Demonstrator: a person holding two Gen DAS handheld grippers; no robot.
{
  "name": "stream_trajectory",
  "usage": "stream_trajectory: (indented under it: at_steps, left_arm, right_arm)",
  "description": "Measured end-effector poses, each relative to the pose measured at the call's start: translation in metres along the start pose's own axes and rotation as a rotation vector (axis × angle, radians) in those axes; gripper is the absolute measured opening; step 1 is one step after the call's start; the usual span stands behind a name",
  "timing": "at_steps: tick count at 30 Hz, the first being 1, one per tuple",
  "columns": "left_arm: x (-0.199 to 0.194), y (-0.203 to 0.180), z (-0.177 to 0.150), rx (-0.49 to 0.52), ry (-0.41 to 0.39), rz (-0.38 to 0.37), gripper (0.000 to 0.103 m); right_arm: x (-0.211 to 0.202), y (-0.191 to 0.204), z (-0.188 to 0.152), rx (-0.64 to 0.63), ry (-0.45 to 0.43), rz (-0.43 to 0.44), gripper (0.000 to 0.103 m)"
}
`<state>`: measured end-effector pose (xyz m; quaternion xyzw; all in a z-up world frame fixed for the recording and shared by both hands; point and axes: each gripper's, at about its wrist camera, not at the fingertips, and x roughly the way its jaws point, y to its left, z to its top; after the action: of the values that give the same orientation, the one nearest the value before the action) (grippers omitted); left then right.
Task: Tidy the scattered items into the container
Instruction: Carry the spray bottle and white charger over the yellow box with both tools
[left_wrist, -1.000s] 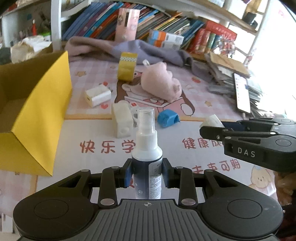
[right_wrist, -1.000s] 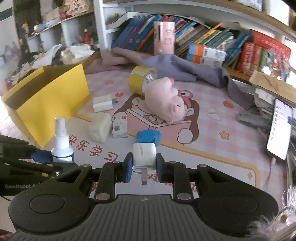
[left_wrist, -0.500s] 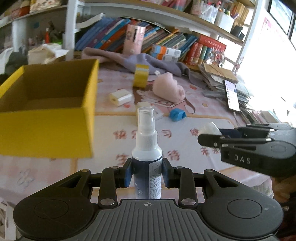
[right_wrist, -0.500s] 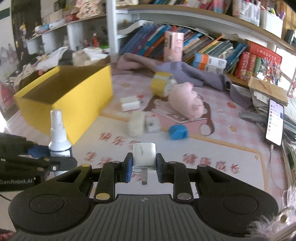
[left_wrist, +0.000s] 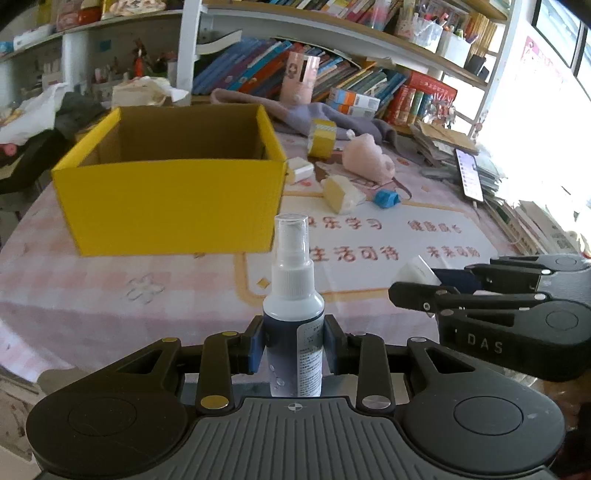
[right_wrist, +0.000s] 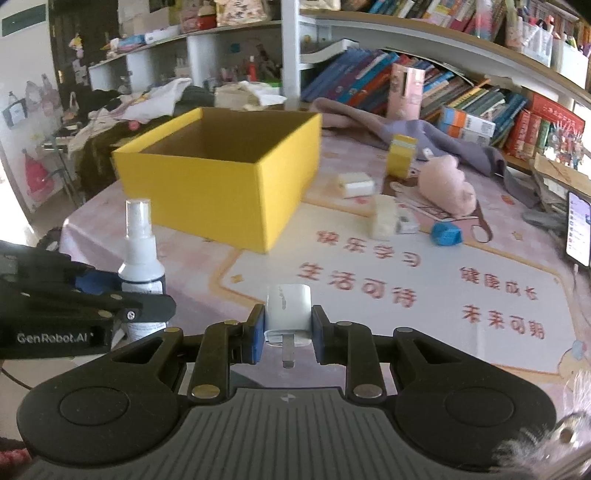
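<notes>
The left tongs (left_wrist: 293, 345) are clamped on a spray bottle (left_wrist: 293, 314), which stands upright between the blue pads with its clear cap uppermost. The right tongs (right_wrist: 288, 328) are closed on a white charger plug (right_wrist: 288, 308), its metal prong pointing back toward the handle. The two tools are side by side, near each other but apart, both held above the patterned table mat (right_wrist: 406, 291).

Ahead of the left tongs, and ahead-left of the right pair, stands the open yellow box (left_wrist: 173, 205); what can be seen of its brown interior holds nothing.

Beyond the right tongs, to the right of the box, the scattered items lie on the mat: a cream foam block (right_wrist: 382, 218) just beside a small white carton (right_wrist: 406, 223), a blue object (right_wrist: 447, 233), a white adapter (right_wrist: 354, 184), a pink plush toy (right_wrist: 445, 186) and a yellow tape roll (right_wrist: 400, 155). A phone (right_wrist: 578, 227) lies at the far right. Grey cloth (right_wrist: 436, 136) and shelved books (right_wrist: 369, 81) close the background.
</notes>
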<state>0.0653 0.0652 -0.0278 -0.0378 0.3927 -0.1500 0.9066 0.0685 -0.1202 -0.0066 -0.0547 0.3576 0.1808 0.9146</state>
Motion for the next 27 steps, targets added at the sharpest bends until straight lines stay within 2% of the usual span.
stream_trajectory:
  at_steps: [13, 27]
  left_arm:
    - [-0.033, 0.035, -0.014, -0.034, -0.054, 0.018, 0.031]
    - [-0.041, 0.057, -0.019, -0.079, -0.058, 0.049, 0.031]
  right_arm:
    - [-0.007, 0.055, 0.006, -0.075, -0.018, 0.028, 0.024]
    - [0.005, 0.082, 0.017, -0.122, -0.001, 0.084, 0.024]
